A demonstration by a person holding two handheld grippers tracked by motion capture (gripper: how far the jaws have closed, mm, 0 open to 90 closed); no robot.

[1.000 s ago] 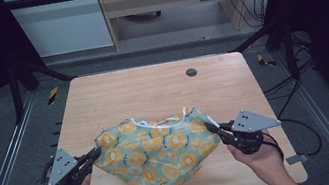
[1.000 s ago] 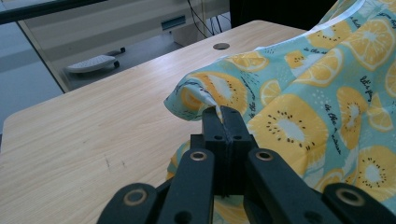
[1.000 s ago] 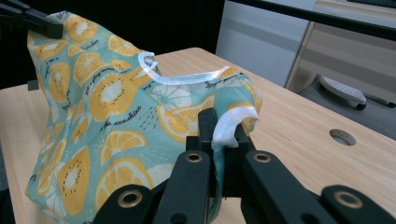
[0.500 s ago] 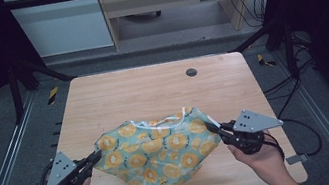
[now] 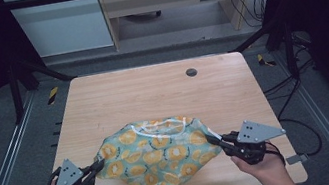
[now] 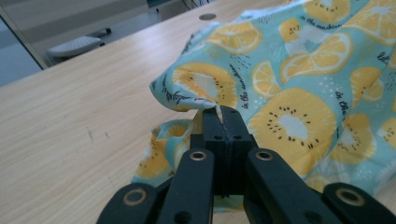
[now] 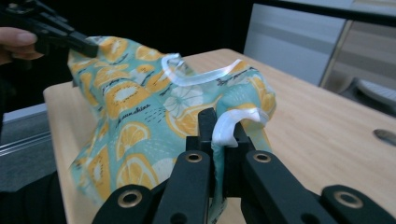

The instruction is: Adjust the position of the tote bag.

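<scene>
Lying on pale wood table (image 5: 104, 107), fruit-print cloth (image 5: 163, 156) pinched by left claw (image 5: 97, 165) and right claw (image 5: 212, 138); dark room behind

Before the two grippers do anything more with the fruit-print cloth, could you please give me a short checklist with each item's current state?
1. Left gripper shut on the cloth: ok.
2. Right gripper shut on the cloth's white trim: ok.
3. Cloth spread flat between them: not ok, it bunches and sags.
4. Cloth fully on the table: cannot tell, the near point reaches the front edge.
5. Tabletop beyond the cloth free to lay it out: ok.
</scene>
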